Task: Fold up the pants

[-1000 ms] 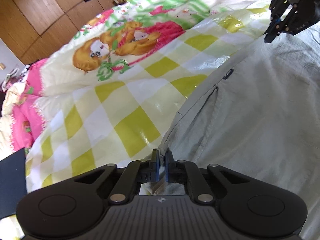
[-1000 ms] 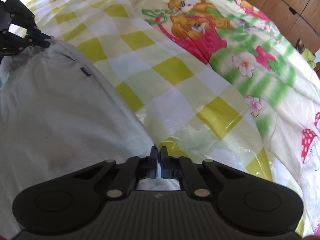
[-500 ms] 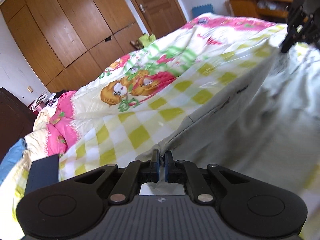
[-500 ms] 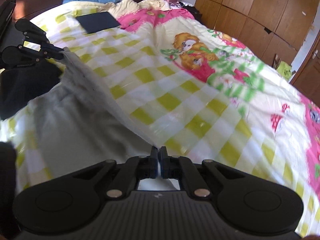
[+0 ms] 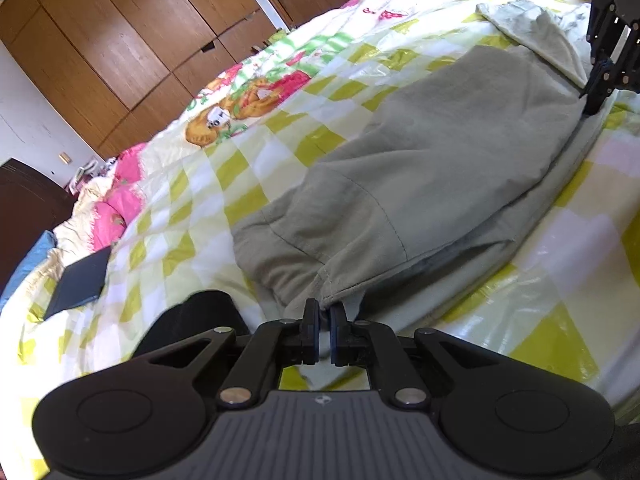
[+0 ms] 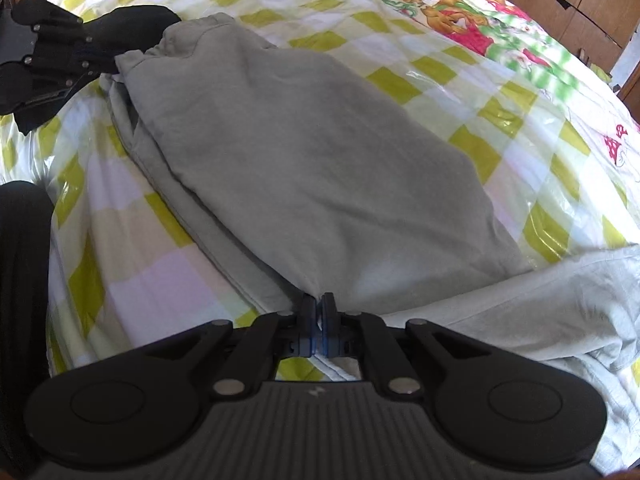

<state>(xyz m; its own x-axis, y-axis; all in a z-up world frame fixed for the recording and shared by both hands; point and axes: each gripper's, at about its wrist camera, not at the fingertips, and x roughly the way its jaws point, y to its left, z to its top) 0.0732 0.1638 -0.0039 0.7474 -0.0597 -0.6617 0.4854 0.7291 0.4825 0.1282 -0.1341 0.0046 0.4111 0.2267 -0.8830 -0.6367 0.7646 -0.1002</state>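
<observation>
The grey pants (image 5: 420,168) lie doubled over on a yellow-checked quilt (image 5: 240,184), one layer on top of another. My left gripper (image 5: 324,314) is shut on the upper layer's corner by the seamed band. My right gripper (image 6: 318,304) is shut on the same edge further along, where the pants (image 6: 300,152) spread out ahead of it. A paler leg part (image 6: 560,300) trails off to the right there. Each view shows the other tool: the right gripper (image 5: 592,100) at the top right, the left gripper (image 6: 114,68) at the top left.
A dark flat rectangular item (image 5: 80,280) lies on the quilt at the left, near pink bedding (image 5: 112,220). Wooden wardrobe doors (image 5: 120,40) stand behind the bed. Black cloth (image 6: 132,20) sits beside the left gripper, and a person's dark clothing (image 6: 20,280) fills the left edge.
Both grippers have carried the held edge of the pants across the bed towards its near side. The fabric hung raised half a second ago and now lies folded on the quilt.
</observation>
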